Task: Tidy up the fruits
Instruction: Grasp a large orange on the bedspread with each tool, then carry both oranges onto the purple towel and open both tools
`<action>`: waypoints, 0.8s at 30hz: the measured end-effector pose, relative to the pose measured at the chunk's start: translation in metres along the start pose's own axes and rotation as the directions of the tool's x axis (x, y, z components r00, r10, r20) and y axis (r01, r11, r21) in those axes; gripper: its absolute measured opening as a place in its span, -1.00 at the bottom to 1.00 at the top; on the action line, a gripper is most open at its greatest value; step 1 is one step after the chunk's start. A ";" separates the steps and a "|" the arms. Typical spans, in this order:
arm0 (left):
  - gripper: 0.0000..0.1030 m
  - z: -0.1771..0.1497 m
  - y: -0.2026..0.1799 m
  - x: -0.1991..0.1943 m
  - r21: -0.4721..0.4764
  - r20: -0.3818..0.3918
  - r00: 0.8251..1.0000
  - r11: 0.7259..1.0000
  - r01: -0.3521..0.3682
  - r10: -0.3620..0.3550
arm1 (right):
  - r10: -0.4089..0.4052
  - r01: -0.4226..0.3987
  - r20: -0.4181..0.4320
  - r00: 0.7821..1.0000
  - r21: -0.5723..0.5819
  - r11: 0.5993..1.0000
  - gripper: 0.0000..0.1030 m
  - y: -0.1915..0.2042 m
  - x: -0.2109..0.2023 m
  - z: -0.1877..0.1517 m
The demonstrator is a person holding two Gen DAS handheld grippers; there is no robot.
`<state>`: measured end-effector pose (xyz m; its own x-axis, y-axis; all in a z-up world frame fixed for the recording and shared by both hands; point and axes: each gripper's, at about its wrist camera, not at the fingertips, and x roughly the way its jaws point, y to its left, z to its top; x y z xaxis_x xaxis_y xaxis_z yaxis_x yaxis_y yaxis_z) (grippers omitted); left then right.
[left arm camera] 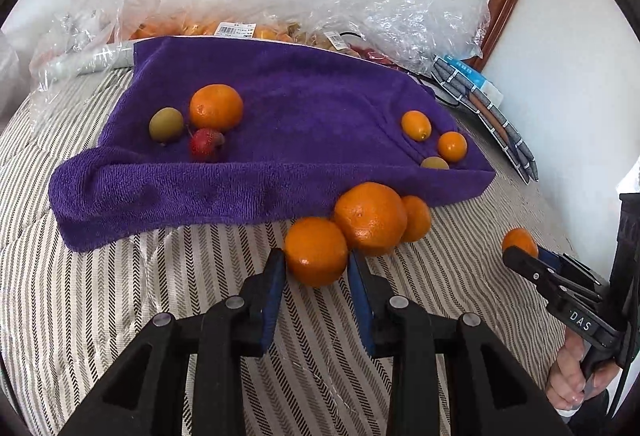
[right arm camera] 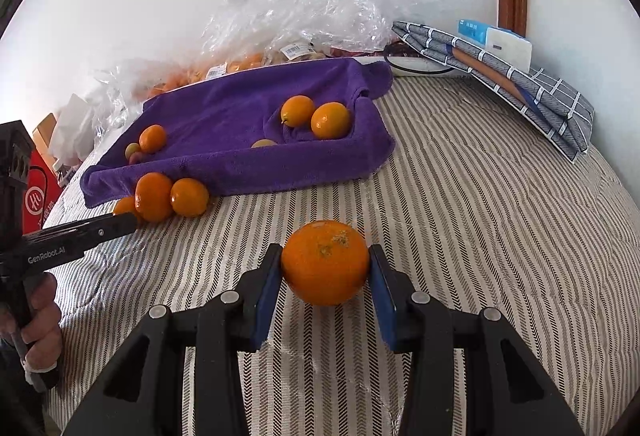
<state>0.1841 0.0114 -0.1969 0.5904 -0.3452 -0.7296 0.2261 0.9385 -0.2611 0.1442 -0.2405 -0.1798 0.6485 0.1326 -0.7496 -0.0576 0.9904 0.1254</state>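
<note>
My right hand-held gripper clamps orange – left hand-held gripper pinches mandarin touching neighbours; lifting could roll them off bed.

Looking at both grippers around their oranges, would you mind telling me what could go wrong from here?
1. The left gripper holds an orange that touches the bigger orange; lifting may roll its neighbours across the striped bedspread.
2. The right gripper pinches its round orange at the sides only; it might slip out.
</note>
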 end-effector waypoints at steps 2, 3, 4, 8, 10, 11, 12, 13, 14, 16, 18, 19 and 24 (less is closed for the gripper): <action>-0.41 0.000 -0.001 0.000 0.008 0.004 1.000 1.000 -0.010 0.010 | -0.008 0.008 -0.005 1.000 -0.003 1.000 -0.18 0.001 0.001 0.000; -0.41 0.000 0.001 0.000 0.002 0.007 1.000 1.000 -0.004 0.004 | -0.007 0.007 -0.005 1.000 -0.002 1.000 -0.18 0.000 0.001 0.000; -0.41 0.000 0.004 -0.001 -0.012 0.013 1.000 1.000 0.011 -0.010 | -0.005 0.005 -0.004 1.000 0.000 1.000 -0.18 0.000 0.000 0.000; -0.41 -0.002 0.015 -0.012 -0.068 0.074 0.997 0.997 0.037 -0.032 | -0.007 0.007 0.001 1.000 0.020 1.000 -0.18 -0.003 0.000 -0.001; -0.41 -0.002 0.013 -0.015 -0.061 0.090 0.996 0.998 0.014 -0.009 | -0.007 0.006 0.007 1.000 0.034 0.999 -0.18 -0.005 -0.002 -0.001; -0.41 -0.002 0.011 -0.015 -0.053 0.090 0.996 0.999 0.009 -0.004 | -0.003 0.002 0.009 1.000 0.039 0.999 -0.18 -0.007 -0.002 -0.001; -0.41 -0.002 0.010 -0.015 -0.043 0.090 0.996 0.999 0.007 -0.003 | 0.006 -0.007 0.011 1.000 0.045 0.999 -0.18 -0.008 -0.002 -0.001; -0.41 -0.001 0.009 -0.015 -0.037 0.091 0.996 0.999 0.007 -0.004 | 0.010 -0.010 0.012 1.000 0.050 0.999 -0.18 -0.009 -0.002 -0.001; -0.41 -0.001 0.008 -0.016 -0.035 0.096 0.995 0.999 0.005 -0.002 | 0.008 -0.009 0.014 1.000 0.053 0.999 -0.18 -0.009 -0.002 -0.001; -0.41 -0.001 0.009 -0.018 -0.037 0.109 0.994 0.999 0.003 0.001 | 0.002 -0.003 0.016 1.000 0.052 0.999 -0.18 -0.009 -0.003 -0.001; -0.41 -0.002 0.009 -0.020 -0.038 0.119 0.993 0.999 0.001 0.004 | -0.001 0.000 0.024 1.000 0.053 0.999 -0.18 -0.009 -0.004 -0.001; -0.41 -0.002 0.009 -0.021 -0.036 0.124 0.992 0.999 0.000 0.004 | -0.005 0.004 0.029 1.000 0.058 0.998 -0.18 -0.010 -0.005 -0.001; -0.41 -0.003 0.007 -0.029 -0.027 0.162 0.987 1.000 0.013 -0.009 | -0.016 0.014 0.032 0.999 0.074 0.997 -0.18 -0.012 -0.006 -0.001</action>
<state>0.1660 0.0278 -0.1799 0.7061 -0.3506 -0.6153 0.2130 0.9338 -0.2875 0.1404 -0.2536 -0.1779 0.6735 0.1150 -0.7302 0.0080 0.9866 0.1628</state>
